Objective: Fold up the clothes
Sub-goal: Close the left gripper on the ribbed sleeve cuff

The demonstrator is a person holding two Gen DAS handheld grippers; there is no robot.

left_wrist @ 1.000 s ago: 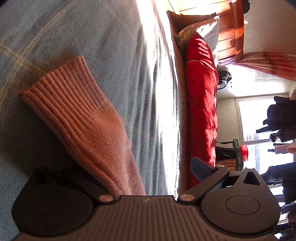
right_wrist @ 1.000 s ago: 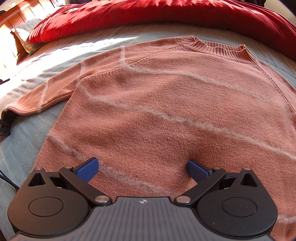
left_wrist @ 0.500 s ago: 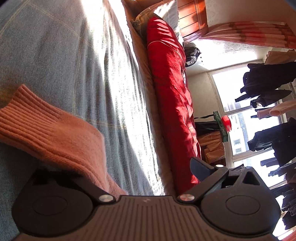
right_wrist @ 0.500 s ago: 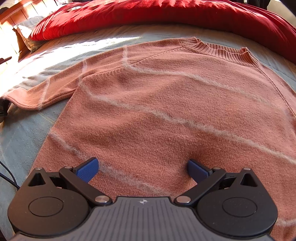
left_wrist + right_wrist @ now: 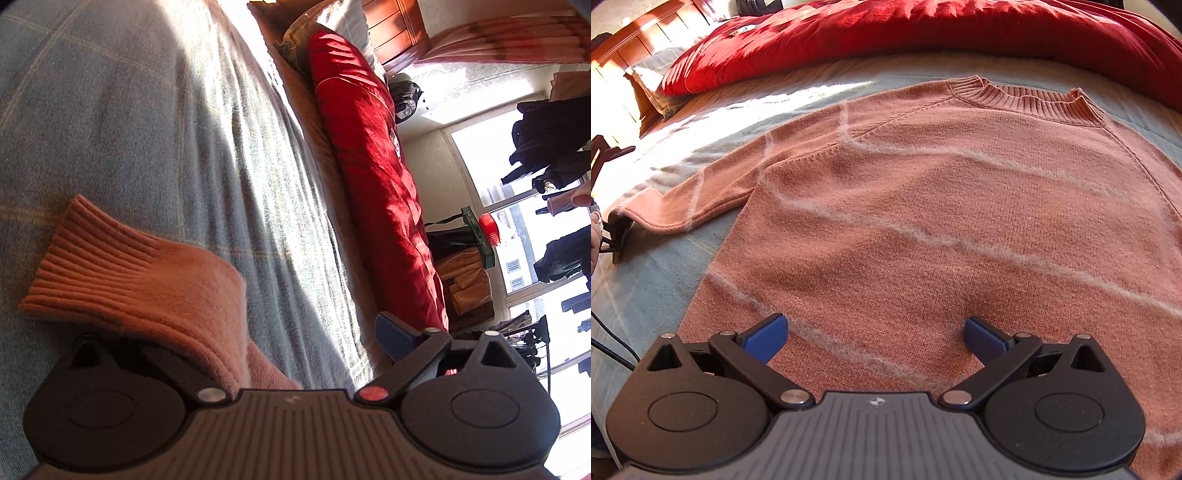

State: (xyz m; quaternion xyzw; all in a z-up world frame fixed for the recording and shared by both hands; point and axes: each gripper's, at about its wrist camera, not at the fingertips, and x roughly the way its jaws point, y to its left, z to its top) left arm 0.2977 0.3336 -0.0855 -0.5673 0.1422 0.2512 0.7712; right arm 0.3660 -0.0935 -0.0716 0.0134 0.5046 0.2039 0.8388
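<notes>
your right gripper [image 5: 875, 338] hovers with its blue fingers spread wide over the lower middle of the pink sweater [image 5: 942, 221], which lies flat on the blue bedsheet [image 5: 646, 295]. your left gripper [image 5: 280, 350] is wide too, the sweater's ribbed cuff [image 5: 122, 273] draped over its left finger, beside the red blanket [image 5: 369, 177].
</notes>
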